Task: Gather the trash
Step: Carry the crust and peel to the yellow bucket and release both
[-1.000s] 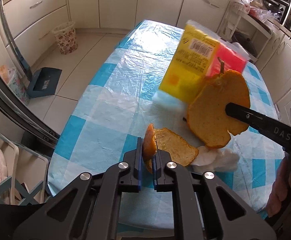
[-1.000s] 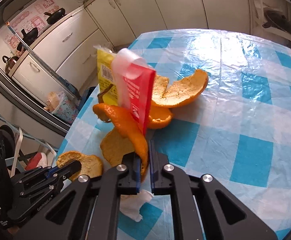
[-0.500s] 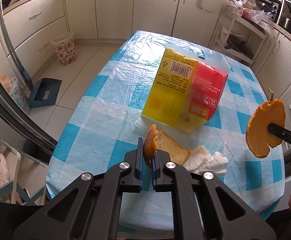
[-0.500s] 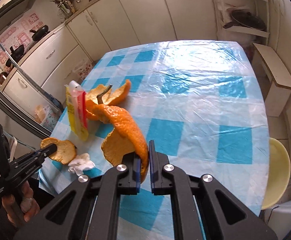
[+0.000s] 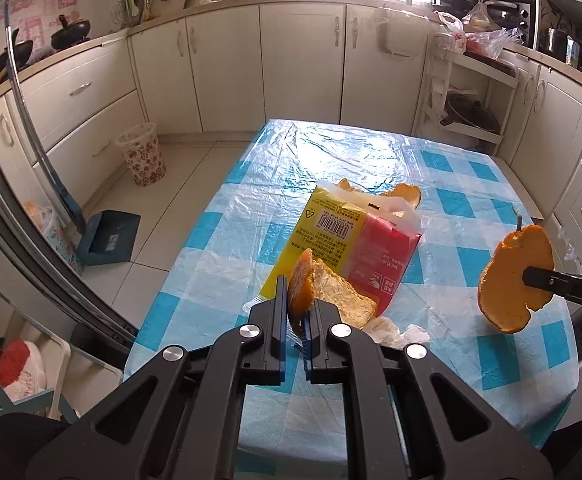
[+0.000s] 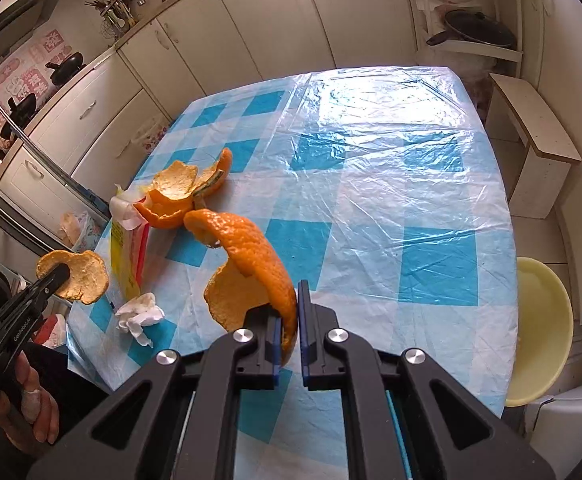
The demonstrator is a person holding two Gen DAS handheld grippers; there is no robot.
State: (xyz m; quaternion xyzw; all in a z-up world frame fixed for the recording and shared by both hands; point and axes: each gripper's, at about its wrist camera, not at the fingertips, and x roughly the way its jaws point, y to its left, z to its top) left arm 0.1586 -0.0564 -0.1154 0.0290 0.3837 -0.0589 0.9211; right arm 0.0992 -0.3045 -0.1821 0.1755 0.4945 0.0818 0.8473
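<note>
My left gripper [image 5: 295,305] is shut on a small piece of orange peel [image 5: 331,292], held above the near end of the table; that piece [image 6: 79,276] also shows at the left of the right wrist view. My right gripper [image 6: 289,320] is shut on a large curled orange peel [image 6: 251,268], which hangs in the air at the right of the left wrist view [image 5: 515,276]. On the blue-checked tablecloth [image 6: 371,184] lie a yellow and red wrapper [image 5: 343,248], more orange peel [image 6: 179,192] behind it, and a crumpled white tissue [image 6: 139,314].
A floral waste basket [image 5: 141,154] stands on the floor left of the table, with a blue dustpan [image 5: 109,236] nearer. A pale yellow bowl [image 6: 539,320] sits low to the right of the table. White cabinets ring the room. A wooden stool [image 6: 531,136] stands at the far right.
The right gripper carried its large peel away from the wrapper to the right, and the wrapper dropped flat on the table. The left gripper rose with its small peel.
</note>
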